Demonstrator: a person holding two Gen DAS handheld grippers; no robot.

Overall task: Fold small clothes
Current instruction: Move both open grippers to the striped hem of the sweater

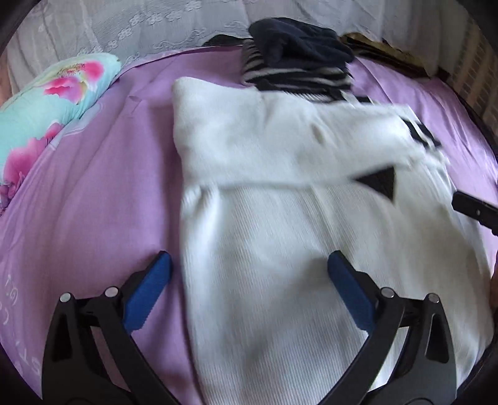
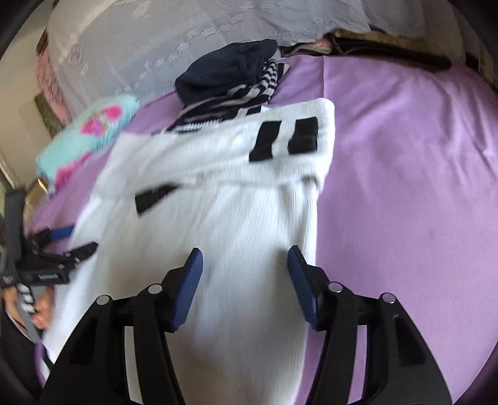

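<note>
Jaws of the left gripper (image 1: 249, 264) and right gripper (image 2: 244, 260) are standing open, gripping nothing. Both are hovering over a white garment (image 1: 264, 218) lying on the purple bed (image 1: 109, 187).

A floral pillow (image 1: 46, 102) lies on the purple bedsheet (image 1: 93, 187) — lace curtain (image 1: 124, 25) behind.

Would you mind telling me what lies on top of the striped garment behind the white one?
A dark navy garment sits bunched on the striped garment. The white garment overlaps its near edge, hiding that part.
</note>
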